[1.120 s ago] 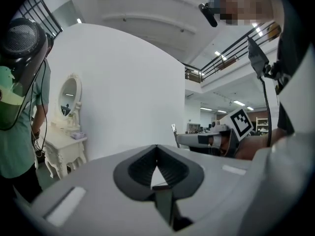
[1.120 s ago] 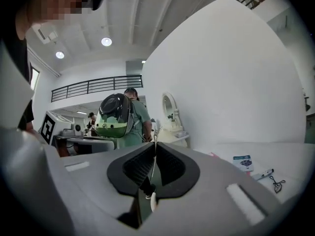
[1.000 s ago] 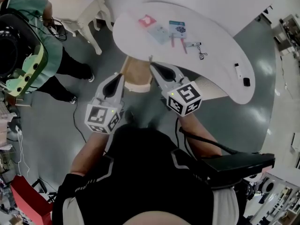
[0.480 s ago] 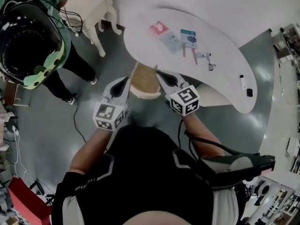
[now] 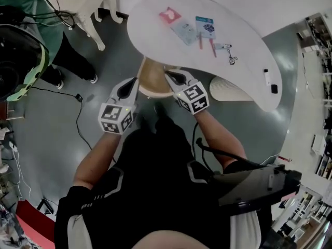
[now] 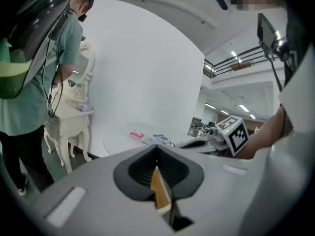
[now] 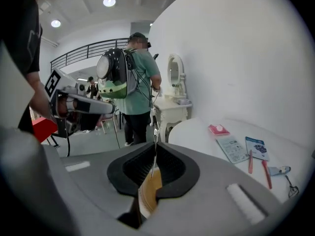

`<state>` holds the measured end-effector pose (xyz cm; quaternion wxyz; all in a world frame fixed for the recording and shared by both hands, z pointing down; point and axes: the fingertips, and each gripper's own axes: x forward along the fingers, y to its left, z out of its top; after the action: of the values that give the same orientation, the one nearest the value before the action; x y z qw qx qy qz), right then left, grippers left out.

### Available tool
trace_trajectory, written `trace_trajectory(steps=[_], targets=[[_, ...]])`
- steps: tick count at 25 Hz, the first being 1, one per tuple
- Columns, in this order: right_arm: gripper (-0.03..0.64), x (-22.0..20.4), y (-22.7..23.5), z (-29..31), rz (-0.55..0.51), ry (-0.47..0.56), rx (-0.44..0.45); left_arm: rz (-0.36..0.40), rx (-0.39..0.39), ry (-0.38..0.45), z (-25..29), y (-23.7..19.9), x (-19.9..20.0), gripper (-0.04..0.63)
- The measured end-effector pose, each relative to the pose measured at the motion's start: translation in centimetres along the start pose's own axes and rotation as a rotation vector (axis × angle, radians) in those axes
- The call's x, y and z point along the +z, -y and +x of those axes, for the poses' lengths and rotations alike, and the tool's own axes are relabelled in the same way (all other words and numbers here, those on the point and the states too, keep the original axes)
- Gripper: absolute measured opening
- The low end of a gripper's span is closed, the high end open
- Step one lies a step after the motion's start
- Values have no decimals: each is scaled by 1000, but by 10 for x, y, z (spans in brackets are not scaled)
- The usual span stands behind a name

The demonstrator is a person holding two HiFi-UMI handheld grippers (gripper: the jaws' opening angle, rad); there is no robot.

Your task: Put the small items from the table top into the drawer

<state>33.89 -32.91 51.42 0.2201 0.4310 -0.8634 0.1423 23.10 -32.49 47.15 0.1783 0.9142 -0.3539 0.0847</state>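
Small items lie on the white curved table top (image 5: 249, 30): a pink packet (image 5: 169, 15), a pale card (image 5: 185, 31), a blue card (image 5: 205, 26), two red pens (image 5: 201, 40), a small clip (image 5: 231, 58) and a black piece (image 5: 273, 88). A tan drawer (image 5: 153, 79) juts out from under the table's near edge. My left gripper (image 5: 129, 86) hovers at the drawer's left side and is shut and empty (image 6: 157, 149). My right gripper (image 5: 170, 74) is at the drawer's right rim, shut (image 7: 155, 146), with a thin bright sliver at its tips that I cannot identify.
A person in a green shirt with a black and green backpack (image 5: 21, 45) stands at the left beside a white ornate side table (image 5: 98, 4). Cables trail over the grey floor (image 5: 78, 123). A white ribbed base (image 5: 228, 90) stands under the table.
Both grippers have moved a little toward the table edge and the drawer. The bystander has shifted toward the left edge of the head view. Neither gripper's jaws have changed.
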Motion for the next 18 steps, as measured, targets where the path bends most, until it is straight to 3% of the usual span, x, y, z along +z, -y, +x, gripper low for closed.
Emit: trace_trajectory(steps=[8, 18], targets=[[17, -66, 11, 48, -34, -177, 97, -21, 43, -44, 33, -24, -34, 0], [18, -129, 20, 96, -102, -397, 190, 17, 75, -158, 55, -41, -87, 0]])
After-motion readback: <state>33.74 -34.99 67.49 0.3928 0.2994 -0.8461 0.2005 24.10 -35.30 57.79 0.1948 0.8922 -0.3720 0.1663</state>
